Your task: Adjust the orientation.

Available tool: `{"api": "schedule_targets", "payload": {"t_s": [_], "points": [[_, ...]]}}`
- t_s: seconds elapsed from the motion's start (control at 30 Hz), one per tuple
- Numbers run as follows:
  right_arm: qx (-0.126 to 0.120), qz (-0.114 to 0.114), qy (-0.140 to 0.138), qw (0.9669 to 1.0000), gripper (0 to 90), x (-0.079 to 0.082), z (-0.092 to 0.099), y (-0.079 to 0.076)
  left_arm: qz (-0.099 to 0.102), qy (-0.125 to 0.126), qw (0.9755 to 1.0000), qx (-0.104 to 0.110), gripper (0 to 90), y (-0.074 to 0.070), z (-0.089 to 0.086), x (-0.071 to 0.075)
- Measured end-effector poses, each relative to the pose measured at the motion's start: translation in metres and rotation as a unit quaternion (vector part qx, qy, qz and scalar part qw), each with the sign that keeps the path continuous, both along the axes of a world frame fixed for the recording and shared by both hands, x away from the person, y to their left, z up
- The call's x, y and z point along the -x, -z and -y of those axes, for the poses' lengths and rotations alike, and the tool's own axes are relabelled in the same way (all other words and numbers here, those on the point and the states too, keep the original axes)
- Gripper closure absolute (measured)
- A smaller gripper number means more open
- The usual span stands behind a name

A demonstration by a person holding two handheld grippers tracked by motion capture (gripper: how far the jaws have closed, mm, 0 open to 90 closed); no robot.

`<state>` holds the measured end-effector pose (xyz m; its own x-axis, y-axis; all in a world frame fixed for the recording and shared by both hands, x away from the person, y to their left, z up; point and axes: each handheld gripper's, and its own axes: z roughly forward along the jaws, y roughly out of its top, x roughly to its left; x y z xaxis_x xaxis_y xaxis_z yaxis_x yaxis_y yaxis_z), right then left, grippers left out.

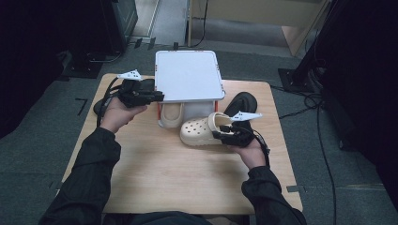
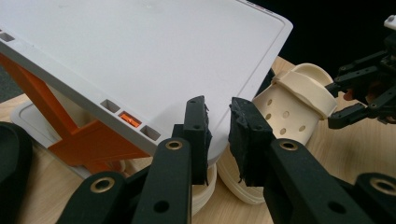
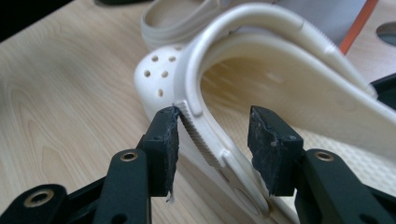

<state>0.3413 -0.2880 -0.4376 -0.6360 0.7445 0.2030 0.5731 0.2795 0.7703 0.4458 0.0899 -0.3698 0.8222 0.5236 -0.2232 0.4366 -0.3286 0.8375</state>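
From the high view, the left gripper point(image 1: 157, 97) props the white lid point(image 1: 187, 75) over the box, keeping it open while the cream clog point(image 1: 202, 131) lies on the desk point(image 1: 155, 173) beside it. In the left gripper view, the jaws pinch that lid's edge. In the right gripper view, the right gripper point(image 3: 214, 140) has its jaws parted, straddling the clog's rim without pressing it.

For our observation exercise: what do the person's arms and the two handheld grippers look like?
Both arms wear dark, padded-looking long sleeves. The left gripper and right gripper are black, each topped by a pale three-cornered plate and trailing a black cable. Their jaws carry rough black pads on arms with brass-coloured rivets.
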Motion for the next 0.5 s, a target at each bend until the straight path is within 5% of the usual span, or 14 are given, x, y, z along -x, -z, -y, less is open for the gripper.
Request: {"api": "schedule_targets", "payload": {"t_s": [0.27,0.5], "points": [[0.029,0.008,-0.043,0.9986,59.0,-0.006,-0.008,0.009,-0.001,0.000,1.0000,0.004,77.1,0.001,0.000,0.000],[0.038,0.013,-0.067,0.9970,74.3,-0.007,-0.021,0.009,-0.001,0.000,1.0000,0.004,77.1,0.001,0.000,0.000]]}}
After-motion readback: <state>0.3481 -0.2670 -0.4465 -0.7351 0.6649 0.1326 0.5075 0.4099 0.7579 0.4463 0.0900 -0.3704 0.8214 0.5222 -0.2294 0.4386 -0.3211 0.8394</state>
